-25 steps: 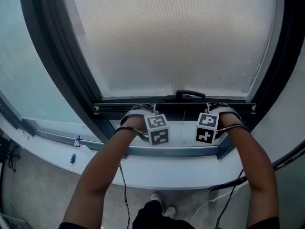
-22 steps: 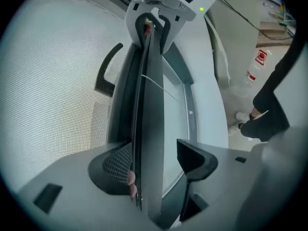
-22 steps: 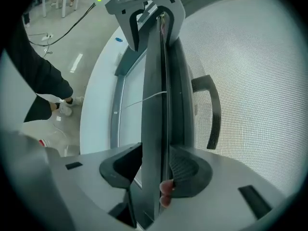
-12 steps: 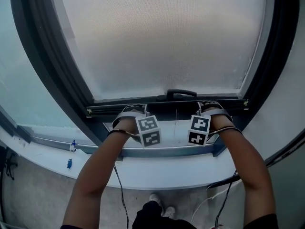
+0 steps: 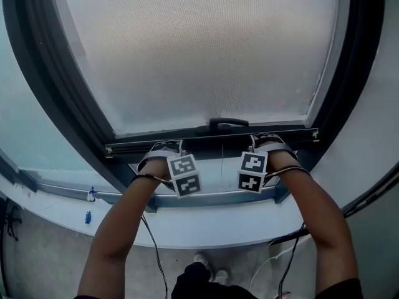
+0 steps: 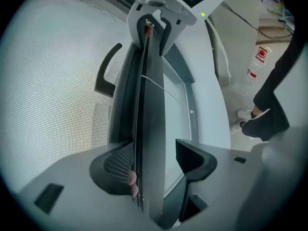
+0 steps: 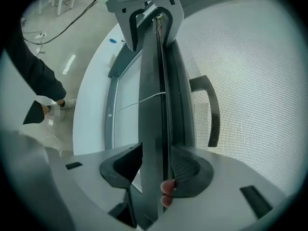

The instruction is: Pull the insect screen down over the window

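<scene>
From the head view, the insect screen point(image 5: 199, 48) fills the window above its bottom bar point(image 5: 206, 141). The bar sits low, with a strip of bare glass below the black handle point(image 5: 228, 124) and then the white sill point(image 5: 206, 229). Both bare forearms reach up to the bar, and each tool is tipped downward. The left tool point(image 5: 164, 146) is left of the handle and the right tool point(image 5: 267, 138) is right of it. Hands and marker cubes cover the jaws there.

The gripper views show them. The left tool straddles the bar; its jaws have just been closing a little, yet only the mesh-side pad touches and the other stands clear. The right tool pinches the bar, both jaws touching it. Pink fingertips point(image 7: 167, 186) show beside that pad, mostly hidden. The screen's top is cut off.
</scene>
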Demonstrator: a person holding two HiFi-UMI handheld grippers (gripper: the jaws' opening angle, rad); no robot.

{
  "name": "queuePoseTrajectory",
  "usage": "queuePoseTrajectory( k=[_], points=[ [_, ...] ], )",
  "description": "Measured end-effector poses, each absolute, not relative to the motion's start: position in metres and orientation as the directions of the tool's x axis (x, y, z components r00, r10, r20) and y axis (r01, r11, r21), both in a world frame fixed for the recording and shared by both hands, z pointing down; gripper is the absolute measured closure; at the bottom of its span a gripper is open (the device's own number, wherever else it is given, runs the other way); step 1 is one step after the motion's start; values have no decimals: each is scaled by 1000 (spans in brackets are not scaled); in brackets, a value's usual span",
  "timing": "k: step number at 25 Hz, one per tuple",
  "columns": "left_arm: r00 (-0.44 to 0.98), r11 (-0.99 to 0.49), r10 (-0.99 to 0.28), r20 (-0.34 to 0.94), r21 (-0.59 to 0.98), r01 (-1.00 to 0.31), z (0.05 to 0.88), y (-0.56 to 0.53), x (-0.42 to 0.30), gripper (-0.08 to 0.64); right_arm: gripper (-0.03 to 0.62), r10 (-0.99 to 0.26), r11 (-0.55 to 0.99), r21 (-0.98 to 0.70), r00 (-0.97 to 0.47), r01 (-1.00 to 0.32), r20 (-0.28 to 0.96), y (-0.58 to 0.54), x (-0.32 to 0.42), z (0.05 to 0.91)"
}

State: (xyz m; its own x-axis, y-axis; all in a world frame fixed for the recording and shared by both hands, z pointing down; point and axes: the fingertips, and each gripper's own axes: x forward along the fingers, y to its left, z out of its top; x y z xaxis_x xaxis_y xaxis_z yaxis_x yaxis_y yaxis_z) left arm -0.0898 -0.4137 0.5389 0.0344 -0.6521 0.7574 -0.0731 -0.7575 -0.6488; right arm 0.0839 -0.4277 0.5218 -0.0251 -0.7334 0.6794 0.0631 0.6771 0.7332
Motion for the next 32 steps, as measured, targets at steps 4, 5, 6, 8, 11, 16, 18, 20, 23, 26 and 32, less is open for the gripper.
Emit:
queuePoseTrajectory(
  k=[4, 5, 6, 8, 11, 16, 18, 20, 23, 26, 32],
  points=[
    [57, -738, -674, 736, -668, -100, 538, -416, -88, 282, 416, -739, 671, 739, -23, 53, 673, -429, 85, 520],
    [57, -737, -675, 736, -668, -100, 538, -416, -89, 282, 416, -742, 668, 742, -21, 53, 670, -429, 85, 520],
    [54, -733, -679, 732, -673, -96, 538, -416, -90, 282, 416, -744, 666, 744, -20, 55, 667, -430, 84, 519],
    [60, -721, -693, 719, -687, -94, 537, -416, -91, 282, 416, -750, 658, 750, -24, 63, 661, -428, 83, 521],
    [90, -729, -684, 724, -676, -105, 538, -414, -89, 282, 416, -752, 656, 752, -27, 73, 659, -427, 85, 523],
    [53, -734, -679, 732, -680, -10, 535, -412, -89, 282, 416, -715, 694, 715, -42, 80, 698, -423, 86, 515],
    [49, -758, -652, 757, -652, -24, 534, -411, -91, 282, 416, -704, 705, 704, -45, 81, 709, -424, 84, 514],
    [37, -773, -634, 772, -633, -34, 537, -411, -91, 282, 416, -700, 709, 701, -44, 76, 713, -424, 83, 516],
    [25, -757, -653, 757, -653, -26, 538, -414, -88, 282, 416, -703, 707, 704, -39, 62, 710, -428, 85, 518],
    [39, -756, -654, 755, -653, -34, 536, -417, -89, 293, 445, -714, 696, 714, -37, 80, 699, -431, 84, 517],
    [31, -725, -688, 725, -688, -13, 537, -417, -89, 293, 445, -718, 692, 717, -22, 82, 695, -430, 86, 518]
  ],
)
